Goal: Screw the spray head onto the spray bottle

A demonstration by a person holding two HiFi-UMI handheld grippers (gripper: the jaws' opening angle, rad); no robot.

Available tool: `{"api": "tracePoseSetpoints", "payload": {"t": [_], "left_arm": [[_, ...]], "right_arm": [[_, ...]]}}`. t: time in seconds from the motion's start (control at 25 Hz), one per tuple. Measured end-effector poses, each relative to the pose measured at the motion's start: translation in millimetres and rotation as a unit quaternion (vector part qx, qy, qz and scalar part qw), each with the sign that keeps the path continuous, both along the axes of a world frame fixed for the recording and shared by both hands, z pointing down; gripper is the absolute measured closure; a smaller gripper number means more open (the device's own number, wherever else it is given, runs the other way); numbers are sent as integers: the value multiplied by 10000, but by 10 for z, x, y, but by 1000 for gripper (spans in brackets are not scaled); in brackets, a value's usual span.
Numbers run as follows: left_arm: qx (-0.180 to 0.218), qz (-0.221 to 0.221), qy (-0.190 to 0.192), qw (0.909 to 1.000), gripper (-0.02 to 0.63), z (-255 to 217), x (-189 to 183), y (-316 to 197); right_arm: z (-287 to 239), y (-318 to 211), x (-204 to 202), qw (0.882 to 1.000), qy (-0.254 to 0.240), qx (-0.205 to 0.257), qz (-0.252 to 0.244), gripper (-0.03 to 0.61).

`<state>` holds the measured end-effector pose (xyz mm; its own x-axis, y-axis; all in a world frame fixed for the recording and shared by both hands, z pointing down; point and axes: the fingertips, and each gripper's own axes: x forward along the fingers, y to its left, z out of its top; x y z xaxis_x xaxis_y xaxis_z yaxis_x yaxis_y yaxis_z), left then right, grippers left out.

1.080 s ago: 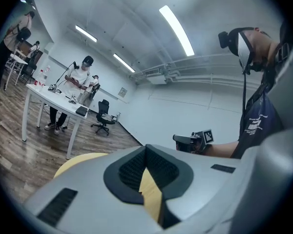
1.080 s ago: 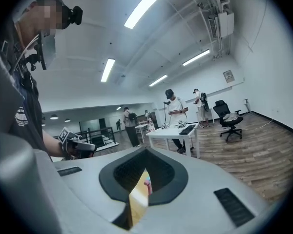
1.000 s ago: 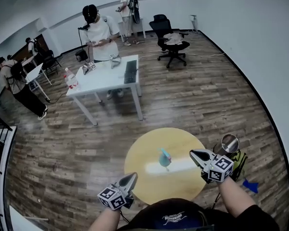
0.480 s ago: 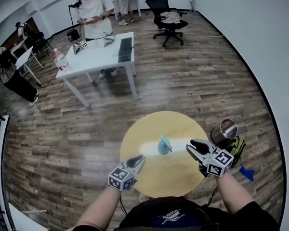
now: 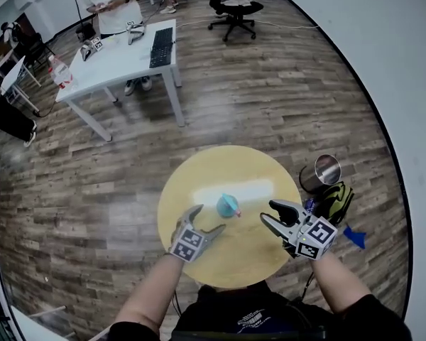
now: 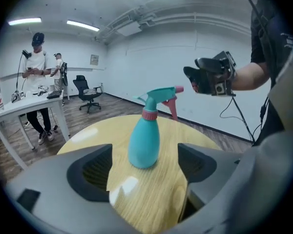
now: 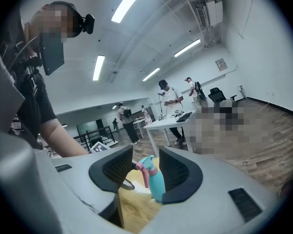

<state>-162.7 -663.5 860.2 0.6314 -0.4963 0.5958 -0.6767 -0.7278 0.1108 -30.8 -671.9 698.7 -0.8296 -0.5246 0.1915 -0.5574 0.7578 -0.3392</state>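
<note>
While the teal spray bottle (image 5: 227,205) stands upright near the middle of the round table (image 5: 220,163), spray head (image 6: 158,95) already on, the left gripper (image 5: 209,219) at its seven o'clock is opening wide, gripping nothing. At four o'clock, the right gripper (image 5: 268,212) is opening too, partway, empty, clear of the bottle.

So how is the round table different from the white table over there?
The round table is yellow wood; the white table is rectangular. The round table carries only a teal spray bottle; the white table carries a keyboard and more. Both stand on the wooden floor.
</note>
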Motion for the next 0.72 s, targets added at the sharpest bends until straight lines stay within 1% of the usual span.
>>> {"api": "tracePoseSetpoints", "payload": {"t": [0.04,0.08,0.16,0.24,0.32,0.52,0.64,0.72], "left_arm": [[15,45,-139,9999,171,101,43,-55],[35,93,-277,9996,164,194,87,-115],[64,208,-538,9983,155,367,163,-227],[104,335,-693,9970,155,521,245,-324],[161,411,-721,9964,155,641,348,-429],[178,472,-635,9967,155,825,589,-637],[199,550,-733,9956,155,943,712,-682],[284,571,-832,9945,155,1005,772,-707]], "right_arm": [[41,-12,7,10000,-5,-27,-8,399],[84,-30,24,10000,-3,-58,-8,399],[178,-66,70,9999,14,-124,9,399],[263,-86,118,9998,24,-181,37,399],[327,-107,185,9997,38,-221,64,399],[414,-163,371,9993,120,-314,170,399],[439,-184,483,9990,150,-349,219,399],[460,-190,558,9990,160,-362,229,399]]}}
